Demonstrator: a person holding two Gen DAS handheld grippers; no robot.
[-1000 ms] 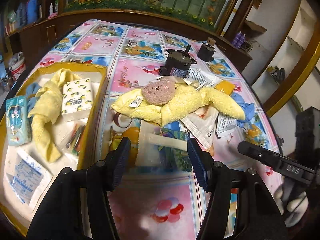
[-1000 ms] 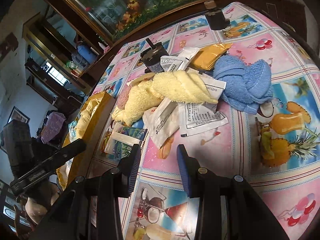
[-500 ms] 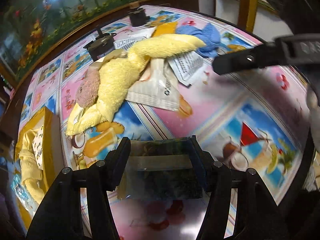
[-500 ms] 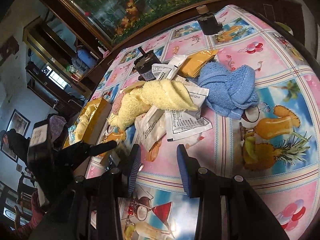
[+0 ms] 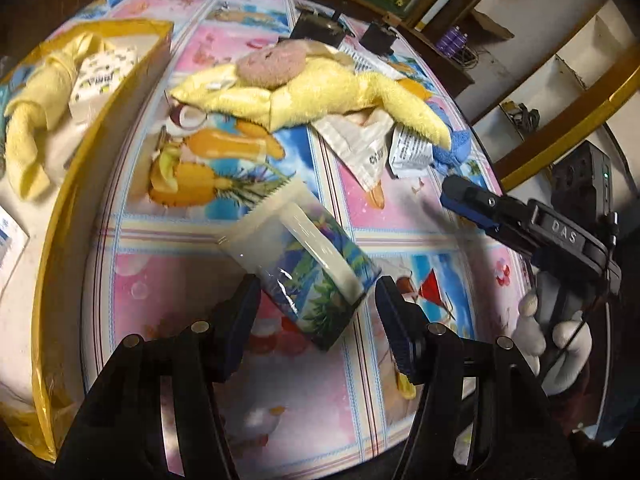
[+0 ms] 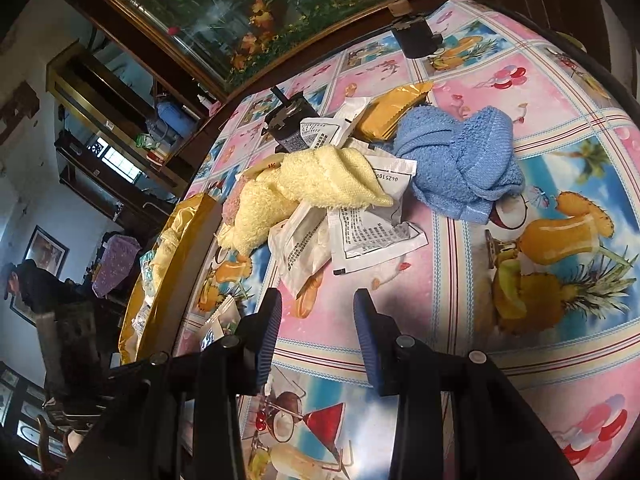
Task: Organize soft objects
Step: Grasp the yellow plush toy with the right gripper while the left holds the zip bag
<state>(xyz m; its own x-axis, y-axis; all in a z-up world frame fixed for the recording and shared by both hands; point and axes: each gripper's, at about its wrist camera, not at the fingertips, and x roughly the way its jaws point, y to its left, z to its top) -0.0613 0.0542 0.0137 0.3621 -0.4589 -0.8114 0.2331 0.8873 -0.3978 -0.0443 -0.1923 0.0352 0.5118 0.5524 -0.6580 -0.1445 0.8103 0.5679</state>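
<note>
My left gripper [image 5: 316, 292] is shut on a clear plastic packet [image 5: 304, 264] with a blue and green print, held tilted just above the tablecloth. Beyond it lies a yellow towel [image 5: 320, 88] with a pink patch on top. A blue towel [image 5: 452, 152] peeks out behind its right end. My right gripper [image 6: 316, 312] hovers open over bare cloth, nothing between its fingers. Ahead of it lie the yellow towel [image 6: 304, 188] and the knotted blue towel [image 6: 460, 160]. The right gripper [image 5: 460, 196] also shows at the right of the left wrist view, held by a gloved hand [image 5: 552, 336].
A yellow tray [image 5: 120, 92] at the left holds another yellow towel [image 5: 36, 120] and a tissue pack [image 5: 104, 76]. White sachets [image 6: 372, 232] and an orange packet [image 6: 396, 112] lie among the towels. Two black motors [image 6: 292, 120] [image 6: 416, 38] stand behind. The round table's edge curves close at the right.
The left gripper swung right, then back toward the tray, and dropped lower. The packet, flat on the cloth a second ago, now sits tilted between its fingers. The right gripper barely moved.
</note>
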